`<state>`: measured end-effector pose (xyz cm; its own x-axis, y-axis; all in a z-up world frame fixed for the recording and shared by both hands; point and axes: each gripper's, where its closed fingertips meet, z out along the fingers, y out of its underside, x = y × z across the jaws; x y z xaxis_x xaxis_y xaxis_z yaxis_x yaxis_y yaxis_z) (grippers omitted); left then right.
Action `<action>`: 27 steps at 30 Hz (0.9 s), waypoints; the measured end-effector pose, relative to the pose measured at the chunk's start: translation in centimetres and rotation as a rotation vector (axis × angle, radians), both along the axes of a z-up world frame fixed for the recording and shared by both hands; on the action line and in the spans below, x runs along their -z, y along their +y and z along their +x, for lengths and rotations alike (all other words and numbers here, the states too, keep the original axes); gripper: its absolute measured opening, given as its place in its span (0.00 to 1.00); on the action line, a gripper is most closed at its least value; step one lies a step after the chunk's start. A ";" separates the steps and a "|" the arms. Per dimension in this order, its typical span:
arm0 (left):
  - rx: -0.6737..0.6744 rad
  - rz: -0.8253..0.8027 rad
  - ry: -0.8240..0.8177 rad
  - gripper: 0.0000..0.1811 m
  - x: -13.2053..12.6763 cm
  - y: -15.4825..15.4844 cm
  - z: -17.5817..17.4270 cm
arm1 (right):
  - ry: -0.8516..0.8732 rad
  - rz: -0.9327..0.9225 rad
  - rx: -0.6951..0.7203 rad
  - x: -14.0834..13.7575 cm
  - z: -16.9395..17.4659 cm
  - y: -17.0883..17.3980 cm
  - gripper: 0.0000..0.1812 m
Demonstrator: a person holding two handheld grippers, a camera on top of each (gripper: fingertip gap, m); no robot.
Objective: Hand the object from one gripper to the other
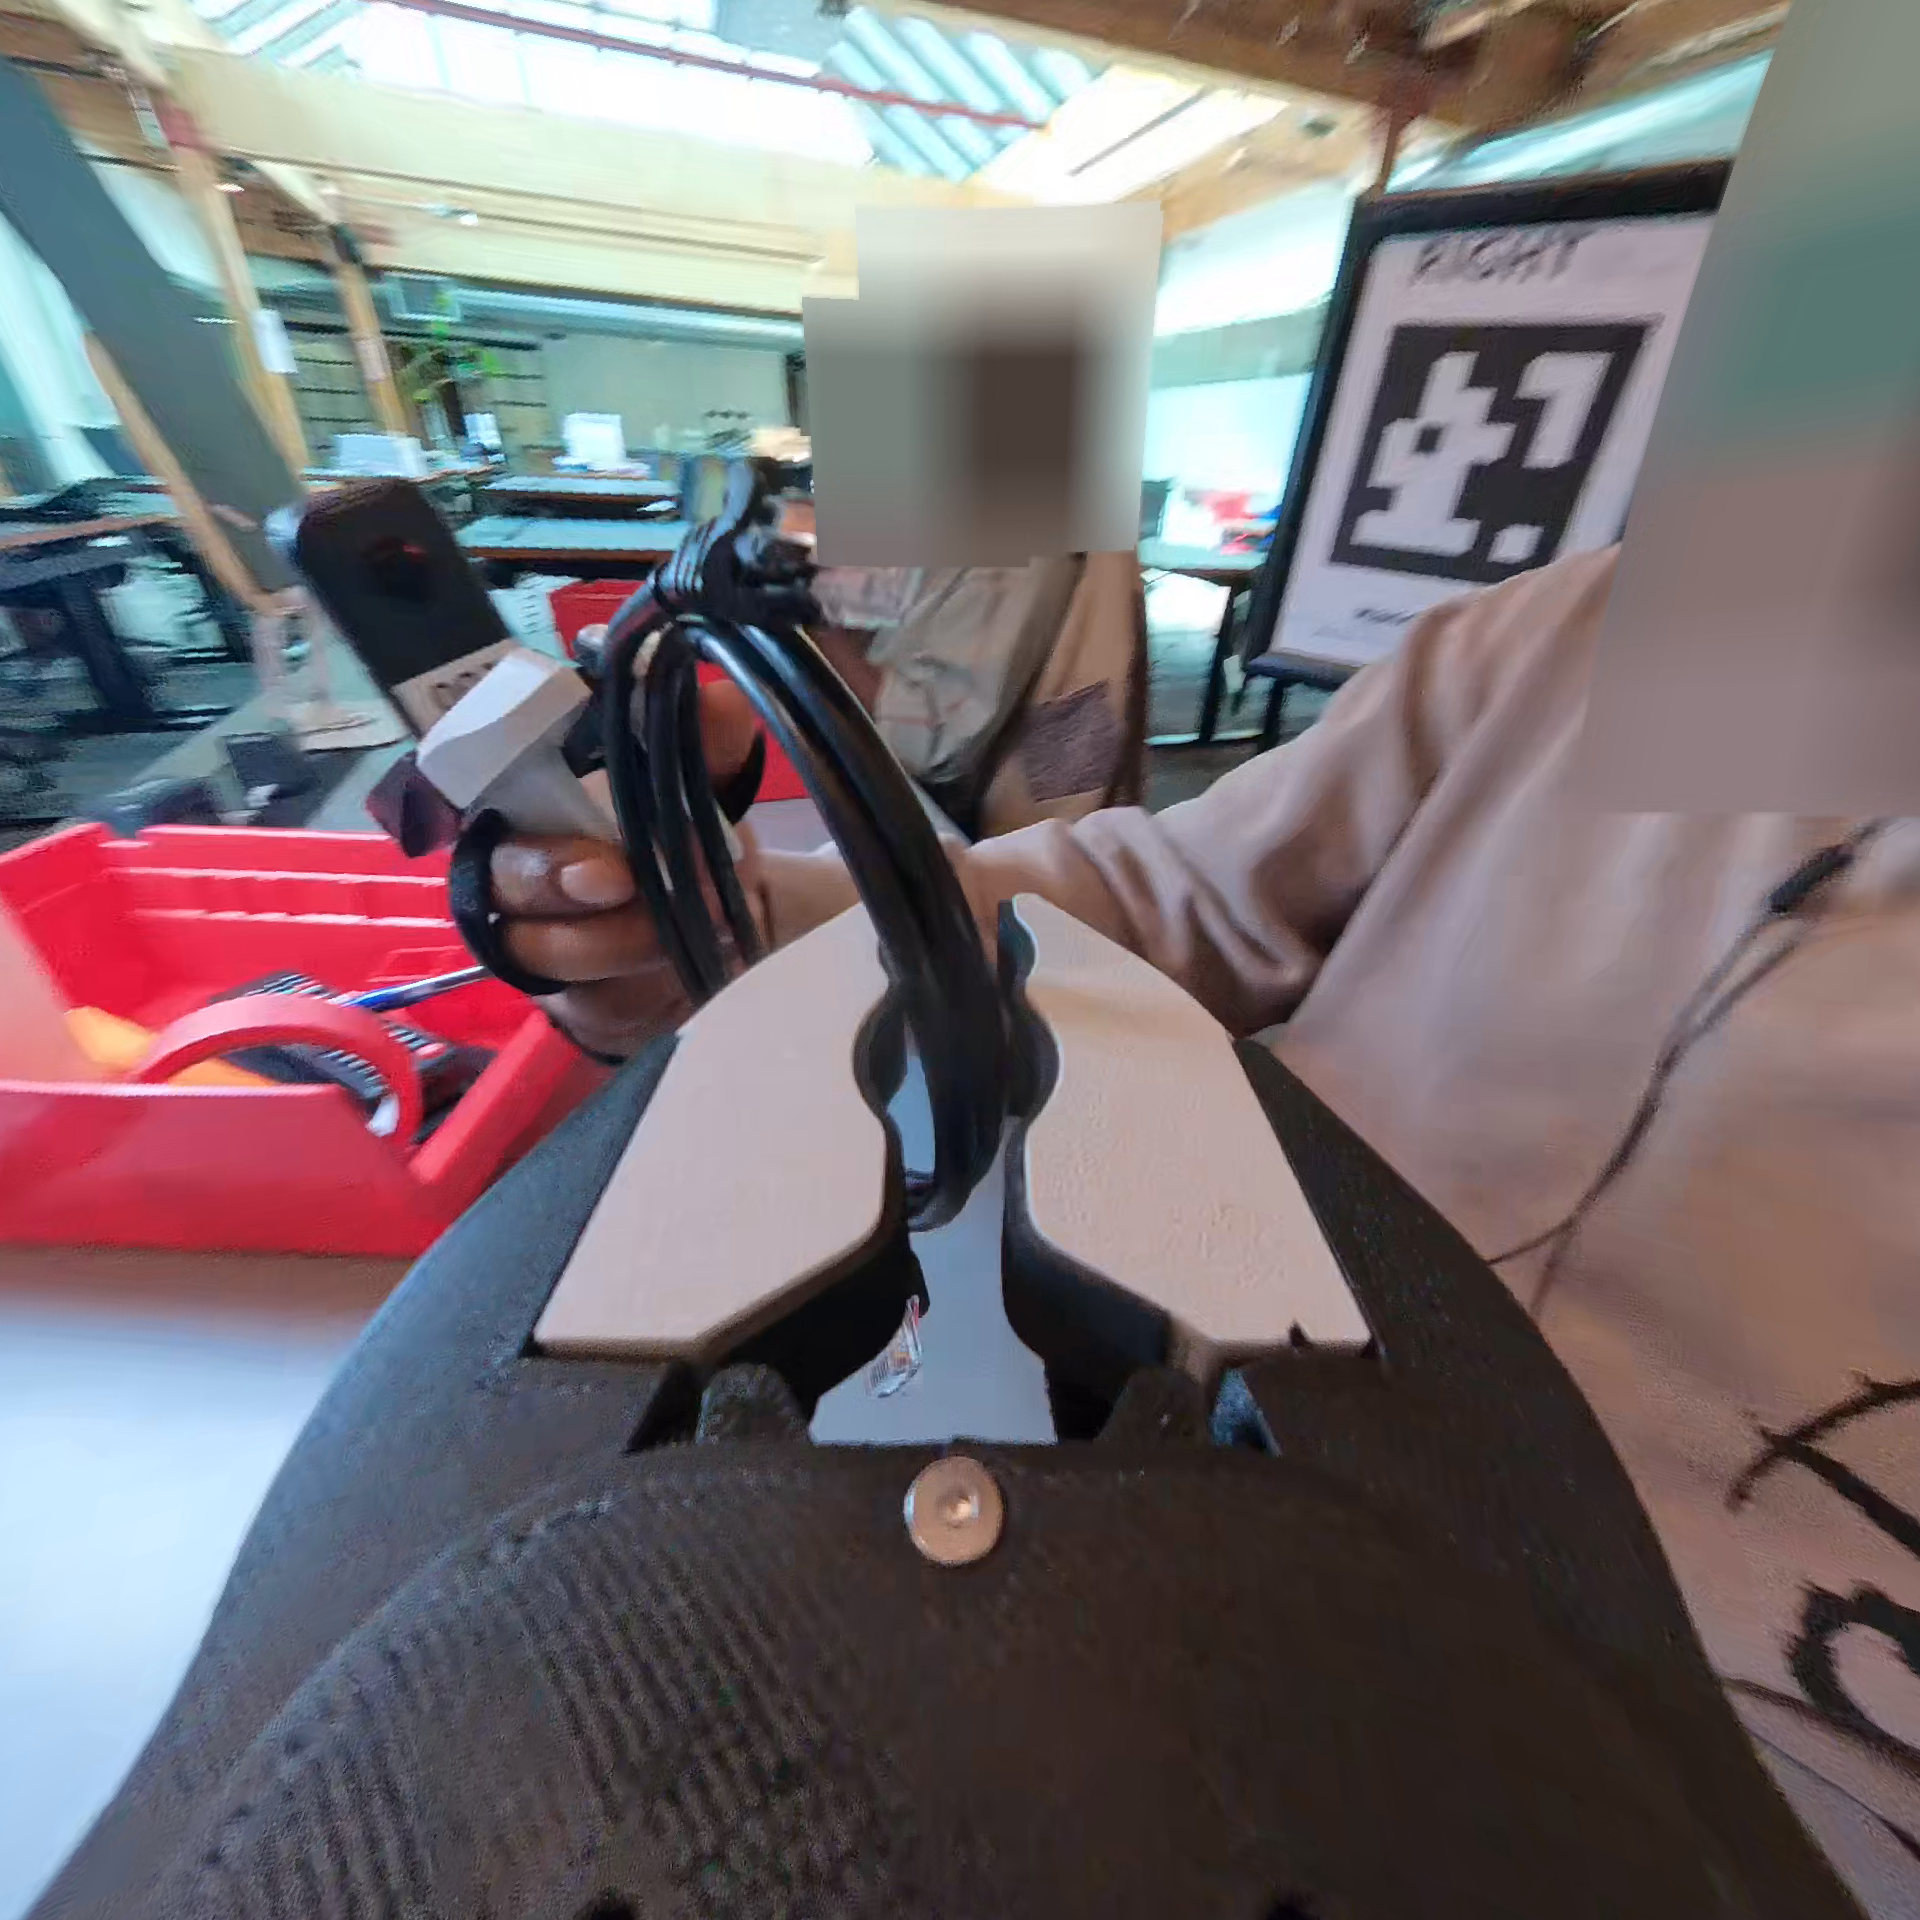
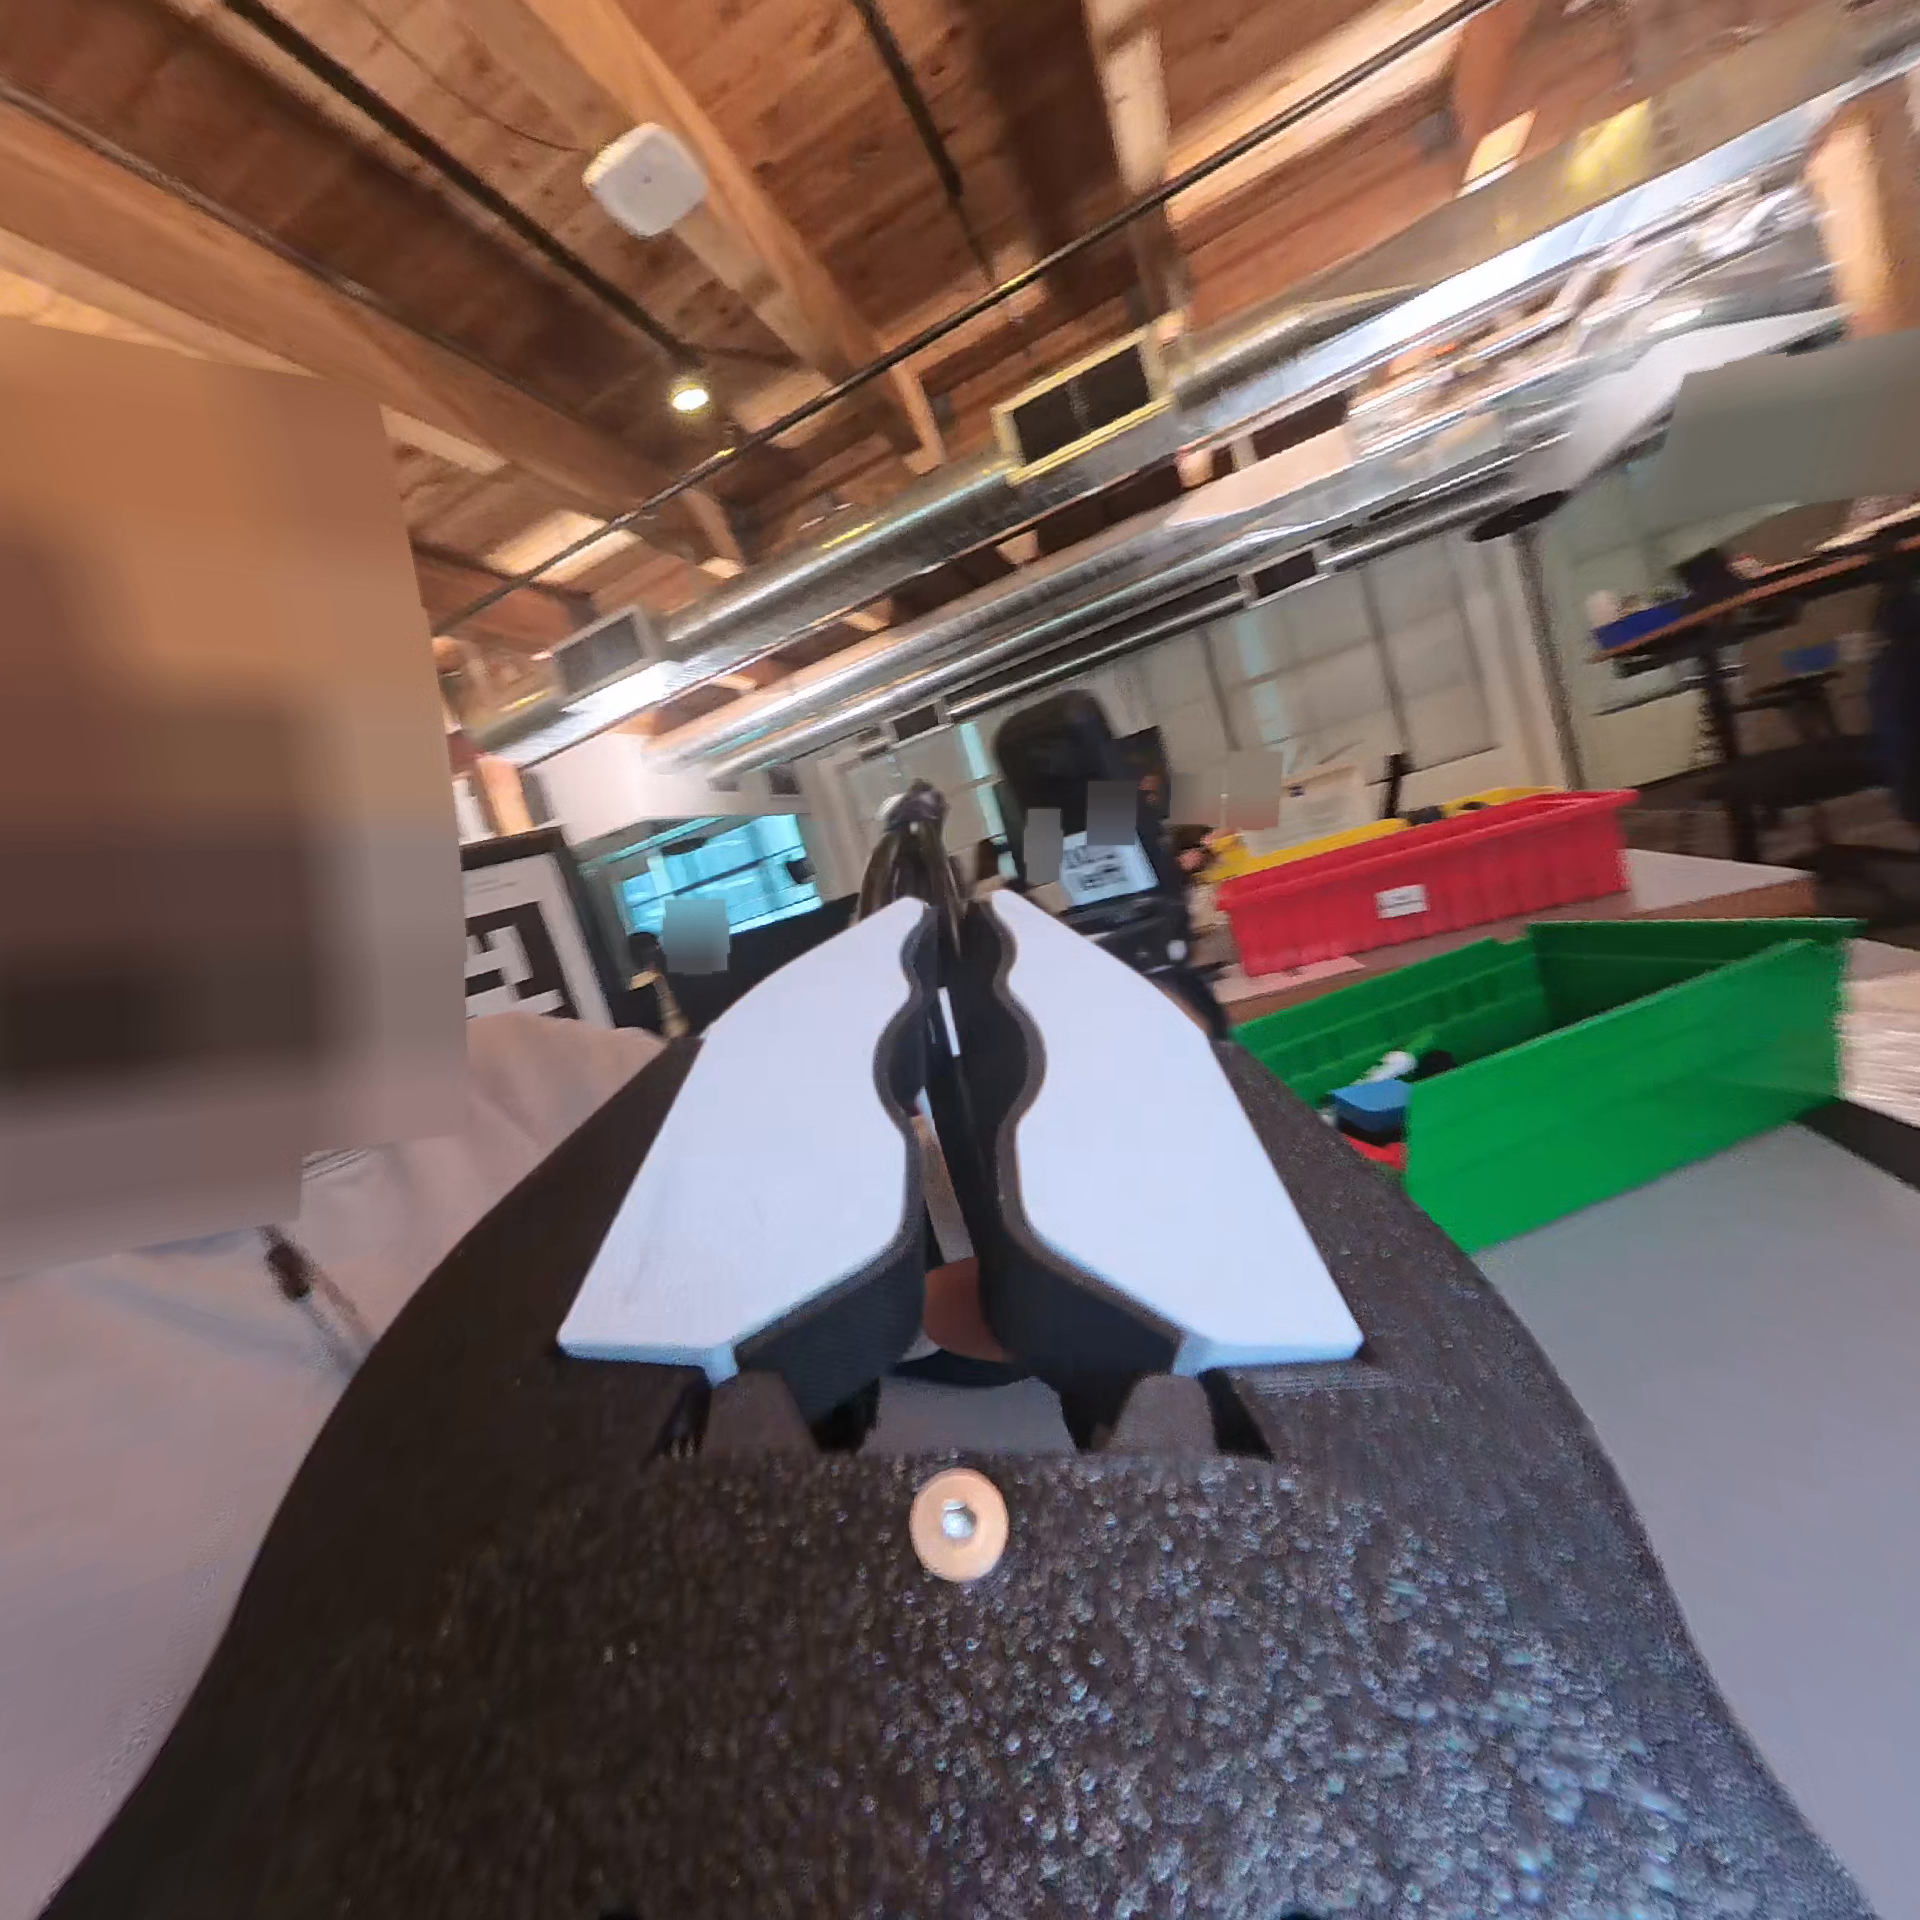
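Between the two grippers, held up off the table, hangs a bundle of black cable (image 1: 727, 748), tied near its top. The left gripper (image 1: 951, 997) has its fingers closed on one loop of the bundle, strands running down through the narrow gap. The right gripper (image 2: 945, 935) is likewise pinched on strands, its fingers nearly together with thin dark cable showing between them and the knot poking up past the tips. In the left wrist view the other tool shows farther off, gripped by a hand (image 1: 561, 914). Both seem to hold at once, so the risk lies in the release. If either lets go while the other grips only a single loose strand, the bundle may slide, swing or unspool toward the red bin (image 1: 208, 1174) holding a roll of red tape (image 1: 281, 1049). Pulling apart before one opens could tug the tie loose. A clear connector (image 1: 896, 1361) dangling low may snag on a finger.
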<state>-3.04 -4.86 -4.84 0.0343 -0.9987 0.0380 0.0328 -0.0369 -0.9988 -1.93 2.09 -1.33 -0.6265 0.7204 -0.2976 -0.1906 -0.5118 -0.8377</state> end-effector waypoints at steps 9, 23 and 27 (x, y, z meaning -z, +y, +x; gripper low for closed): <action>-0.870 0.496 0.557 0.06 2.4 9.5 -5.5 | -0.247 -0.014 0.499 1.9 -0.6 7.7 0.14; -0.967 1.131 0.842 0.14 5.2 10.8 -4.8 | -0.439 0.012 0.292 5.5 -4.5 3.8 0.05; -0.903 0.837 0.517 0.24 2.3 9.2 -3.5 | -0.381 0.262 0.446 4.0 -3.2 3.9 0.03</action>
